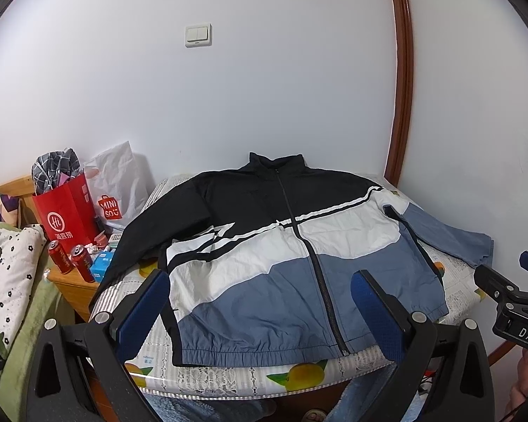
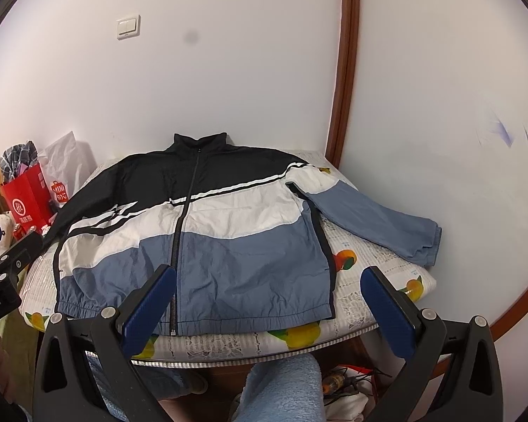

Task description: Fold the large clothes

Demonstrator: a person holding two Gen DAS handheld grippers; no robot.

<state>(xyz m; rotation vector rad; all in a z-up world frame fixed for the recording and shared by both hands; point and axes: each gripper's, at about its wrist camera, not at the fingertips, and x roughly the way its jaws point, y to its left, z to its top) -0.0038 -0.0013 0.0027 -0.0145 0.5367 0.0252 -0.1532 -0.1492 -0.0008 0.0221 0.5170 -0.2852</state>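
Note:
A black, white and blue zip jacket [image 1: 281, 263] lies flat, front up and zipped, on a small table [image 1: 228, 379] with a fruit-print cover. It also shows in the right wrist view [image 2: 207, 246]. Its right sleeve [image 2: 376, 218] lies out to the right on the table; its black left sleeve [image 1: 137, 232] hangs over the left edge. My left gripper [image 1: 260, 295] is open and empty, just above the jacket's hem. My right gripper [image 2: 269, 292] is open and empty, over the hem's right half. It also shows at the right edge of the left wrist view [image 1: 510, 281].
A white wall stands behind the table, with a brown door frame [image 1: 403, 88] at the right. To the left, a wooden nightstand [image 1: 74, 281] holds red cans [image 1: 82, 262], a red paper bag [image 1: 65, 214] and a white bag [image 1: 118, 183]. Bedding [image 1: 7, 274] lies far left.

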